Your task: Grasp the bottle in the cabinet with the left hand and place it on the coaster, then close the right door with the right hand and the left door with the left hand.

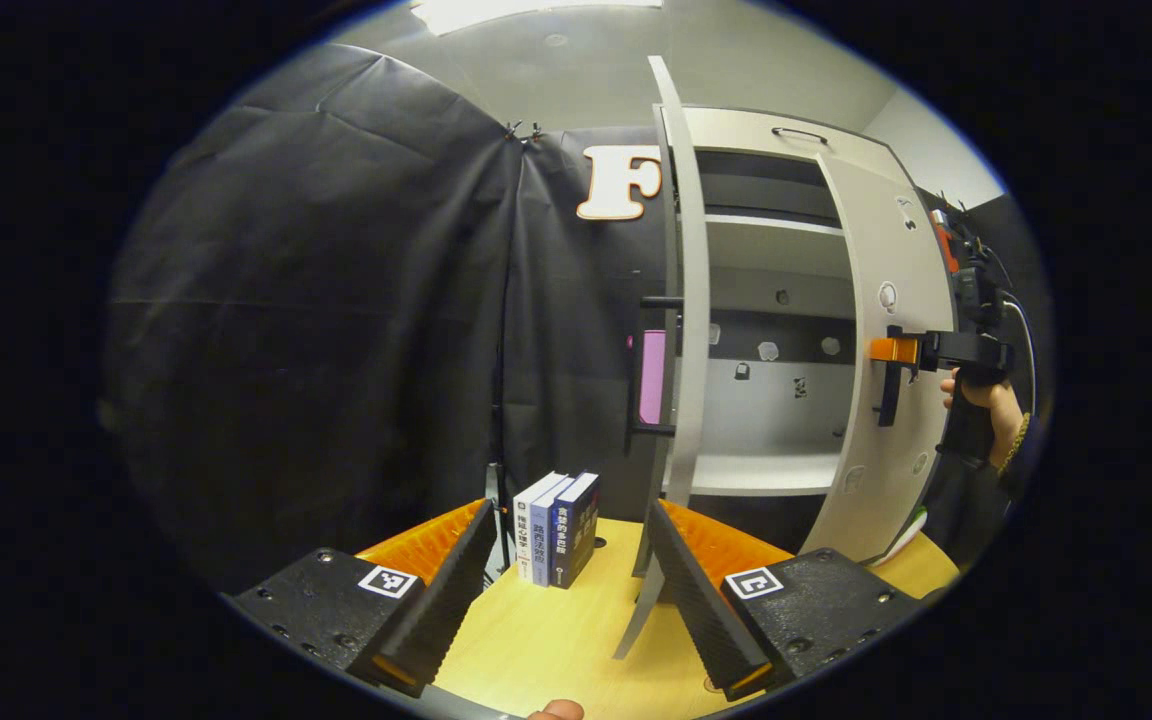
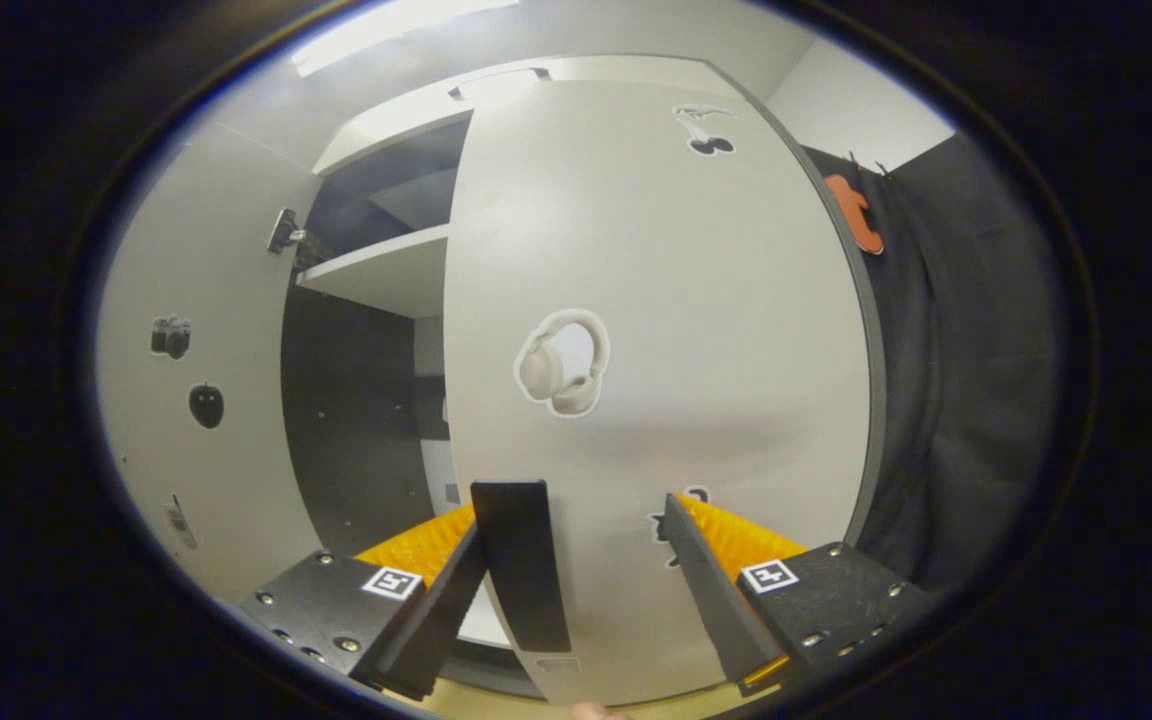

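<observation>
The white cabinet [image 1: 771, 255] stands on the wooden table with both doors ajar. Its left door [image 1: 688, 300] faces me edge-on, just beyond my left gripper [image 1: 571, 585], which is open and holds nothing, low over the table. The right door [image 1: 891, 250] is swung partway across the opening. My right gripper [image 1: 888, 350], held by a hand, is at that door's black handle [image 1: 884, 395]. In the right gripper view the right door [image 2: 656, 300] looms close. Its handle [image 2: 521, 560] stands between the spread fingers of my right gripper [image 2: 576, 590], close to the left finger.
Three upright books [image 1: 556, 528] stand on the wooden table [image 1: 556, 640] left of the cabinet. A pink patch [image 1: 652, 375] sits by the left door's black handle. Bare cabinet shelves [image 1: 766, 472] lie inside. Black cloth covers the booth's walls.
</observation>
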### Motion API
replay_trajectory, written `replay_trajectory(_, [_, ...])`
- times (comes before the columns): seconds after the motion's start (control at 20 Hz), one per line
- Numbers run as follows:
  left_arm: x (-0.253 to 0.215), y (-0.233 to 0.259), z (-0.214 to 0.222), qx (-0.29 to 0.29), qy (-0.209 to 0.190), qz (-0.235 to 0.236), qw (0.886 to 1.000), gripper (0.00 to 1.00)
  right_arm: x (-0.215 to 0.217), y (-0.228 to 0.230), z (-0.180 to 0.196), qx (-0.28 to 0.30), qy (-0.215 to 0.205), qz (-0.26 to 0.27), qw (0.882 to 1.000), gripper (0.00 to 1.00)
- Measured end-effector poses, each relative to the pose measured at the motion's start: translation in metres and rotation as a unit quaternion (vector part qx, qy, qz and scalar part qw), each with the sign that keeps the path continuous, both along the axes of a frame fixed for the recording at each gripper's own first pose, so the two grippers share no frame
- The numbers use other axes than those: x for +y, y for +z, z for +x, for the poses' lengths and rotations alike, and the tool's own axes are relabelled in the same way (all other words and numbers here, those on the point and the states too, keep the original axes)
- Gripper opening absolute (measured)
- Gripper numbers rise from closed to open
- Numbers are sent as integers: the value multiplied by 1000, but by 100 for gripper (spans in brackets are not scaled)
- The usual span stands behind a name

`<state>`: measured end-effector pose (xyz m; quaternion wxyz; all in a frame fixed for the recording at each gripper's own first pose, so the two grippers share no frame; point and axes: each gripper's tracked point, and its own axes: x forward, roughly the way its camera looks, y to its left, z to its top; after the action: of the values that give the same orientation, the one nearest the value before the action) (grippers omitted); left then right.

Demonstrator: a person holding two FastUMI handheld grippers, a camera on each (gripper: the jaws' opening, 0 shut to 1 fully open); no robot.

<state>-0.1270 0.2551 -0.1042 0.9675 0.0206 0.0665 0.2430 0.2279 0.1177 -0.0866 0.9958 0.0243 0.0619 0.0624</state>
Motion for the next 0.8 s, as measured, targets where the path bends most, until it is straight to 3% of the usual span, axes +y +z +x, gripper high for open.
replay_trajectory(0.1, [6, 1, -2, -3, 7, -1, 1000, 96, 2, 0, 1, 1, -6, -3, 1000, 100])
replay_trajectory(0.2, [9, 3, -2, -8, 8, -5, 1000, 93, 5, 0, 3, 2, -11, -7, 1000, 100])
replay_trajectory(0.4, [17, 6, -5, -13, 10, -8, 1000, 100, 12, -2, 6, 4, -23, -17, 1000, 100])
replay_trajectory(0.45, [19, 6, -6, -13, 11, -7, 1000, 96, 13, -4, 6, 3, -26, -19, 999, 100])
replay_trajectory(0.8, [35, 10, -17, -20, 27, -11, 999, 96, 20, -8, 6, -1, -41, -29, 999, 100])
